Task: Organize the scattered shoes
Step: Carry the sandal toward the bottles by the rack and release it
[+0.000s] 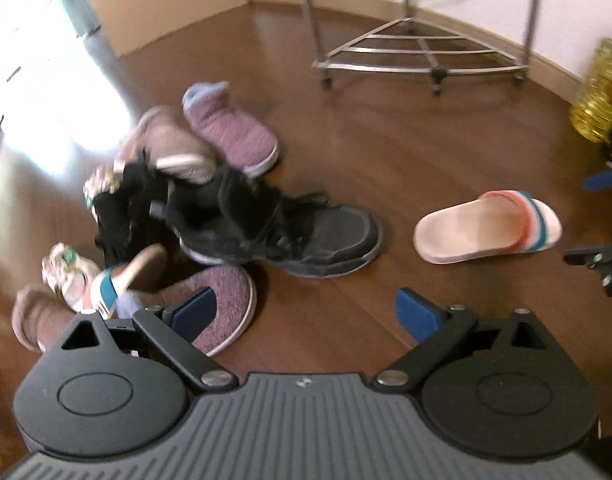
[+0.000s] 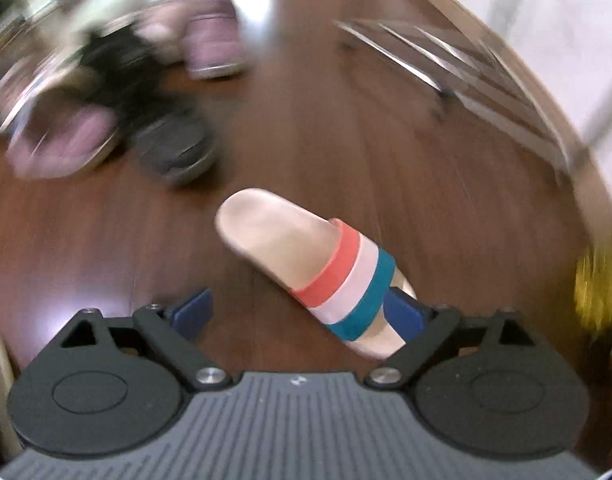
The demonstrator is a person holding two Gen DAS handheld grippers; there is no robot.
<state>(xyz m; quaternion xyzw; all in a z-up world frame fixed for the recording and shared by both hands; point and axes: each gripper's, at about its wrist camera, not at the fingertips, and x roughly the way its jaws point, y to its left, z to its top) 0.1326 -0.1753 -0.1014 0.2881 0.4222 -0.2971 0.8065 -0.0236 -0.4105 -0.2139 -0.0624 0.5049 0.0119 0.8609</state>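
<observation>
A: Going left to right, the left gripper (image 1: 306, 314) hangs over the pile of shoes (image 1: 178, 216) with its jaws spread wide and nothing between them. The purple slipper (image 1: 222, 308) lies just under its left pad, and the black sneaker (image 1: 306, 236) sits a little further out, toe pointing right.

B: And the striped slide (image 1: 488, 226)?

A: It lies alone on the wooden floor (image 1: 406, 152), well apart from the pile and off to the right of that gripper. Its mate (image 1: 118, 280) looks to be tangled in the pile at the left.

B: So the right hand is nearer to the lone one.

A: Yes. In the right wrist view the right gripper (image 2: 302, 312) has its jaws wide open and holds nothing. The striped slide (image 2: 306, 264) runs slantwise, heel up and left, toe down and right, and the toe end lies close against the right pad (image 2: 404, 314); whether it touches, he cannot tell.

B: Then the slide sits off-centre between the pads.

A: He judges so; the long axis crosses the gap at a slant, so the gripper would need to shift right and turn to close across the sole's width.
</observation>
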